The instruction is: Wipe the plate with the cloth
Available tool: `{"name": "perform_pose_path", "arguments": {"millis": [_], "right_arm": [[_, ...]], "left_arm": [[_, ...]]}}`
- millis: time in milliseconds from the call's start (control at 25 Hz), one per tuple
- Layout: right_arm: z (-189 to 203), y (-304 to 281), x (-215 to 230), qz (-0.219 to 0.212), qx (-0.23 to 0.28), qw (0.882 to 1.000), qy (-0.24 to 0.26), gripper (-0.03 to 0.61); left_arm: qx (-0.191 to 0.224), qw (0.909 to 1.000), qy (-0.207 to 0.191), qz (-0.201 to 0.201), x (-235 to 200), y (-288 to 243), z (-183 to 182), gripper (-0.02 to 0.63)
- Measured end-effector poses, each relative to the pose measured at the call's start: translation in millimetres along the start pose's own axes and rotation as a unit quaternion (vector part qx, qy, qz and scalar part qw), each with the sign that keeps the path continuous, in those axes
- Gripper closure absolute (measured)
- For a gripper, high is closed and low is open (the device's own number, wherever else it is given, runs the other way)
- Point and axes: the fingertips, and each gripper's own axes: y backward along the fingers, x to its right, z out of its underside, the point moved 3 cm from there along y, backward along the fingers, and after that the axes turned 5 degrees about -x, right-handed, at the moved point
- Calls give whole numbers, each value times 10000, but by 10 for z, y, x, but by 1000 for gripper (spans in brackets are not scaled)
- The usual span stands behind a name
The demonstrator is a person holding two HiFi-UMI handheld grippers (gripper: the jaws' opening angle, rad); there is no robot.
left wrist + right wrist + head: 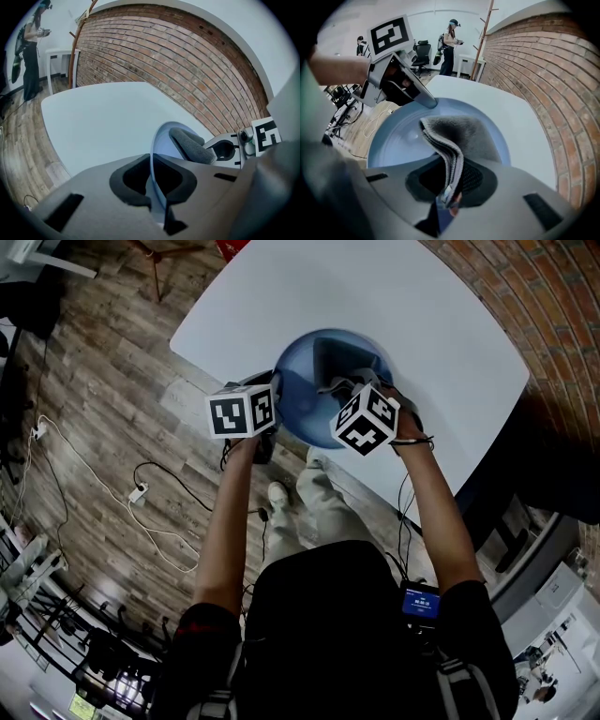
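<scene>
A blue plate (309,395) is held tilted over the near edge of the white table (412,315). My left gripper (264,418) is shut on the plate's left rim; in the left gripper view the thin rim (152,178) runs between the jaws. My right gripper (352,390) is shut on a folded grey cloth (336,360), which lies against the plate's face. From the right gripper view the cloth (450,140) rises out of the jaws and spreads over the plate (393,140), with the left gripper (426,101) on the far rim.
A brick wall (553,296) runs along the table's right side. Wooden floor with white cables (141,493) lies to the left. People stand far off by chairs and a coat stand (483,33) in the right gripper view.
</scene>
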Motion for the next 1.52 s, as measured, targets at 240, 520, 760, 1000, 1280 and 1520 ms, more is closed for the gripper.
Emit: {"name": "perform_pose_path", "arguments": {"millis": [240,520,760,1000,1280,1520], "right_arm": [[191,58,0,37,-143,9999,-83,526],[345,129,-103,-39,-259,9995,-148,525],[394,147,-243,-191,-308,9991,-213,526],[388,166,-374,-312,-321,9988,-215,526],[314,155,-550,-462,-337,9983,-110,525],[201,119,-645,-599,-253,9979,-20,526]], "left_arm": [[-20,10000,-4,-8,-4,-4,-2,584],[-28,10000,-39,-27,7,-3,-4,584],[-16,10000,-14,-32,-7,-7,5,584],[-34,10000,-21,-15,-10,-8,-3,584],[-25,10000,-13,-6,-4,-7,7,584],[-24,10000,-7,0,0,-27,-1,584]]}}
